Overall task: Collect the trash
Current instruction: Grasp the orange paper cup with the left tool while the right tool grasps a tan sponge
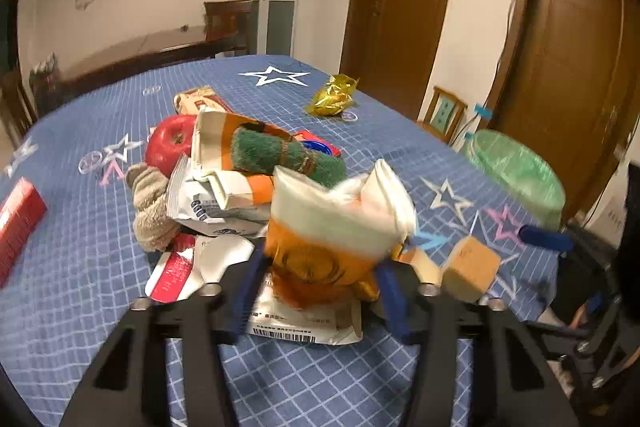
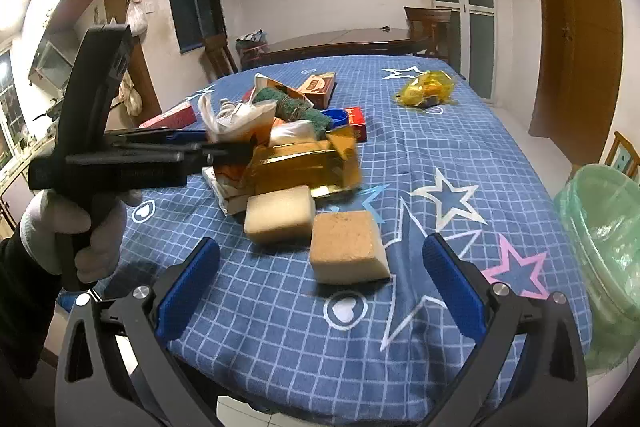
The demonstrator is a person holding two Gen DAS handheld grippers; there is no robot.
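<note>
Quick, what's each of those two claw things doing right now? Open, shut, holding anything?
Left gripper: closed on the orange snack wrapper, pads pressing its sides.
Right gripper: open, holding nothing, with the tan sponge block ahead between its fingers.

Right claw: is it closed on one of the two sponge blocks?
No, the right claw stands open, its blue pads apart either side of the nearer sponge block.

A red apple (image 1: 173,143) and two sponges (image 2: 349,247) on the tablecloth (image 2: 420,155)
</note>
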